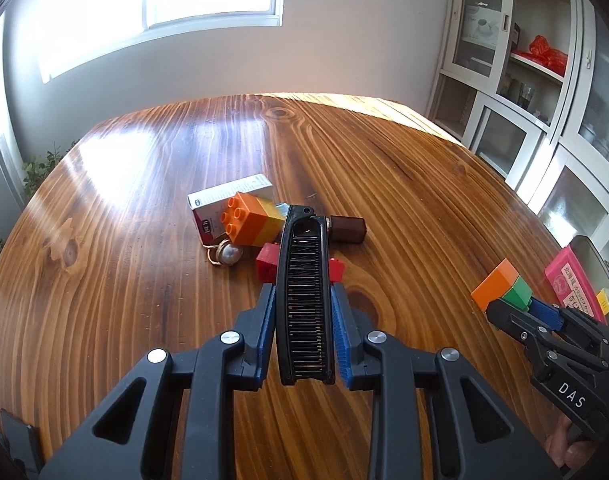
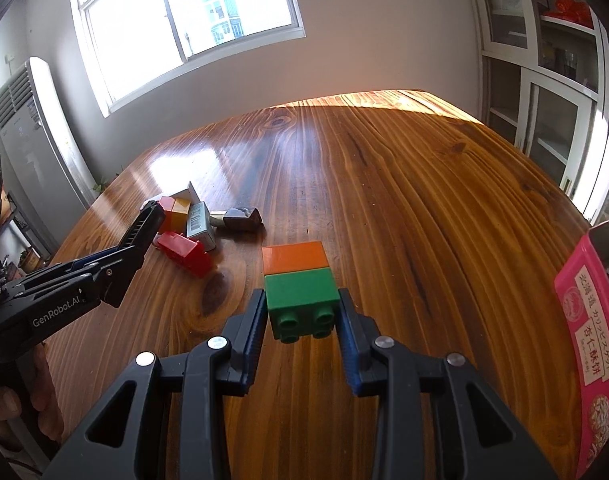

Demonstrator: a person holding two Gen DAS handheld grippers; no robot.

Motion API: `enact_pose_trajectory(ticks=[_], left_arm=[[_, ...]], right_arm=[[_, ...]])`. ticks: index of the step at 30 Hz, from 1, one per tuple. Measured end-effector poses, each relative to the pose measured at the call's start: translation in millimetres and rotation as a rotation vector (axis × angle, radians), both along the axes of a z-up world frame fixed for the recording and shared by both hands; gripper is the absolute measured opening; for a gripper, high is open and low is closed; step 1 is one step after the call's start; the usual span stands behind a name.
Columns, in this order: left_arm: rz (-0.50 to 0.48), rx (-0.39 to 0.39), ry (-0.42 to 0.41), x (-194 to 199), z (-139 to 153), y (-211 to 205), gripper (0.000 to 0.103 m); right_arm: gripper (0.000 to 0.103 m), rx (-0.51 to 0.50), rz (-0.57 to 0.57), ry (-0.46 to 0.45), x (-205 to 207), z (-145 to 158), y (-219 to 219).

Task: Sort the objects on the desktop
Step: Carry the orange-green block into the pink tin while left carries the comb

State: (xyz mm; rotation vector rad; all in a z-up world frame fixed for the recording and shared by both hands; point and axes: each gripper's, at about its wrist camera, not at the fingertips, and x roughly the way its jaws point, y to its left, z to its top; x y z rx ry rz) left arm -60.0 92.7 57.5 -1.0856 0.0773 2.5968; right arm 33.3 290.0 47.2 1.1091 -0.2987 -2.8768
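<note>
Black bristles fill the left wrist view: the left gripper (image 1: 303, 312) is clamped on a black comb (image 1: 303, 300), its blue pads (image 1: 267, 316) pressing both long sides, the comb pointing away along the fingers above the wooden table (image 1: 144, 220). Beyond its tip, around the middle of the surface, lies a cluster: a white carton (image 1: 228, 196), an orange-and-yellow block (image 1: 250, 220) leaning on it, a small round metal piece on a ring (image 1: 226, 254), a red block (image 1: 270, 262) showing on either side of the comb, and a dark brown bottle (image 1: 346, 229) lying on its side. Toward the right edge the right gripper (image 1: 516, 304) holds an orange-and-green block (image 1: 502, 286), with a pink box (image 1: 572, 286) just behind it at that edge.

From the right wrist view, the right gripper (image 2: 302, 312) grips the orange-and-green block (image 2: 300, 280) by its green half, pads against both sides, studs' hollow underside facing the camera, orange half pointing away. The pink box (image 2: 588, 344) stands at the right edge of the table (image 2: 424, 200). Toward the left edge the left gripper (image 2: 134, 240) carries the comb (image 2: 144, 224), close over the red block (image 2: 184, 252), the carton (image 2: 202, 224) and the brown bottle (image 2: 242, 218).
</note>
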Motion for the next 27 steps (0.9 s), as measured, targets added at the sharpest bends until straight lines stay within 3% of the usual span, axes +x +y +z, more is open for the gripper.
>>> enact_pose_trajectory(ticks=[12,24,27], left_arm=[[-0.086,0.015,-0.018,21,0,43,0.029],[-0.207,0.000,-0.018,48,7,106,0.029],[-0.224,-0.007,-0.015,53,9,117,0.029]], right_arm=[[0.038,-0.012,-0.111,0.061,50,16,41],[0.038,-0.011,-0.321,0.142,116,37,116],[0.038,-0.047,-0.331,0.142,125,34,128]])
